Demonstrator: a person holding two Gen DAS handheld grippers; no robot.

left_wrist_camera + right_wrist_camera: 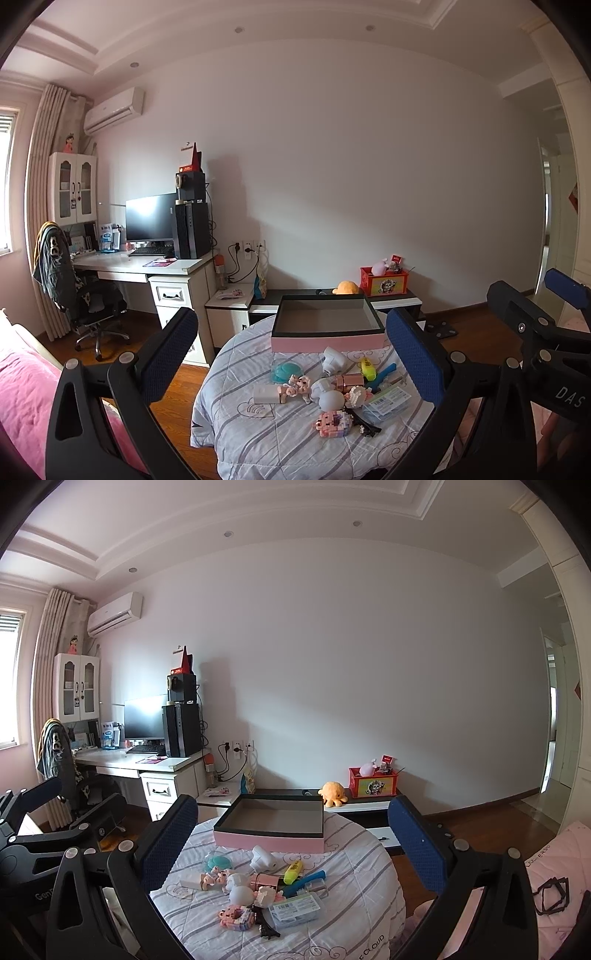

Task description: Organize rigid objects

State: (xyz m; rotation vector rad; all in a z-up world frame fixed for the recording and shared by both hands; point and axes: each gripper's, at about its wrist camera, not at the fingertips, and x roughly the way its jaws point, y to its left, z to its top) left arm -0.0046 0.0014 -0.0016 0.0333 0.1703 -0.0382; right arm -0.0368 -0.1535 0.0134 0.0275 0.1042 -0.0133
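A round table under a striped grey quilt (258, 435) (354, 915) holds a pile of small items: a pink pixel-block toy (332, 424) (236, 917), a white egg-shaped toy (331, 399) (242, 894), a yellow highlighter (367, 367) (293, 871), a blue toothbrush (382, 374) (308, 879), a clear plastic case (388, 402) (297, 910). An empty pink box with a black rim (327, 341) (271, 840) sits at the table's far side. My left gripper (291, 354) and right gripper (291, 838) are both open, empty, held above and short of the pile.
A desk with monitor and PC tower (188, 229) (183, 731) stands back left with an office chair (88, 299). A low black-and-white cabinet (395, 301) (369, 805) behind the table carries a red box and an orange plush. Pink bedding (26, 391) lies at left.
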